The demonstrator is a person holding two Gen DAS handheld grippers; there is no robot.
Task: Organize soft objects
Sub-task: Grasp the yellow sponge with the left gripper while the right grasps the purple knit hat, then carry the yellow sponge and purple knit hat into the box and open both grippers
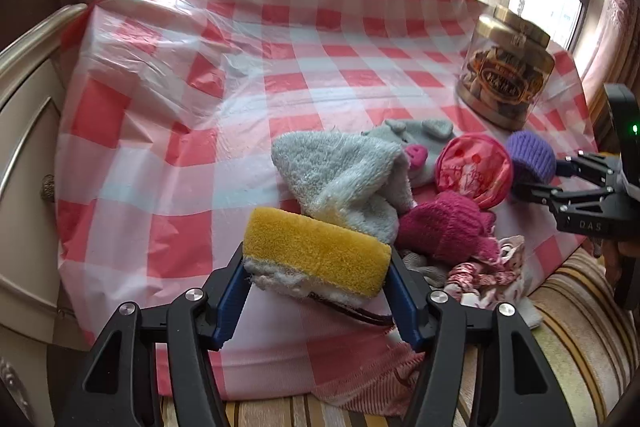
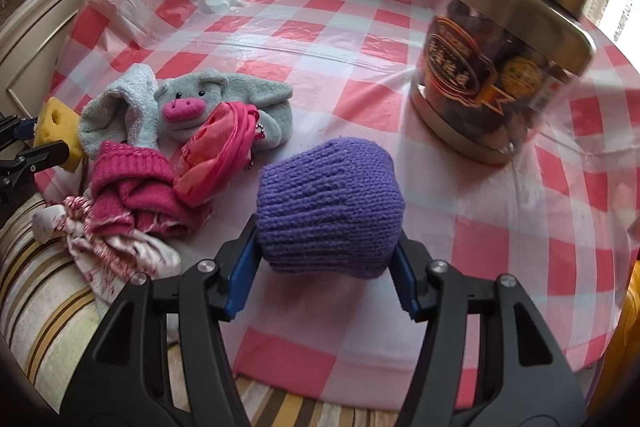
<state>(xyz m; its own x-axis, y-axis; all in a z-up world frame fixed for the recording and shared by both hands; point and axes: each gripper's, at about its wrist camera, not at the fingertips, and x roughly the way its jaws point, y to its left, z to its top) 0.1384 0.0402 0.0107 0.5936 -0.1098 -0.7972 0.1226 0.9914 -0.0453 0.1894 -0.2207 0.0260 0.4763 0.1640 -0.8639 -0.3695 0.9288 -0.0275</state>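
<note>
My left gripper (image 1: 316, 267) is shut on a yellow sponge (image 1: 316, 251) with a white underside, its blue pads pressing on both ends just above the checked tablecloth (image 1: 280, 75). My right gripper (image 2: 326, 247) is shut on a purple knitted piece (image 2: 328, 203), squeezed between its pads. Between the two lies a pile: a grey fluffy cloth (image 1: 344, 171), a grey pig plush (image 2: 224, 99), a pink round pouch (image 2: 216, 151), a magenta knit (image 2: 132, 183) and a floral fabric piece (image 2: 100, 247). The right gripper (image 1: 536, 179) also shows at the right edge of the left wrist view.
A clear jar with a gold lid (image 2: 504, 67) stands on the table at the back right. A striped cushion (image 2: 40, 287) runs along the table's near edge. A cream cabinet (image 1: 28, 115) is at the left, with curtains and a bright window behind.
</note>
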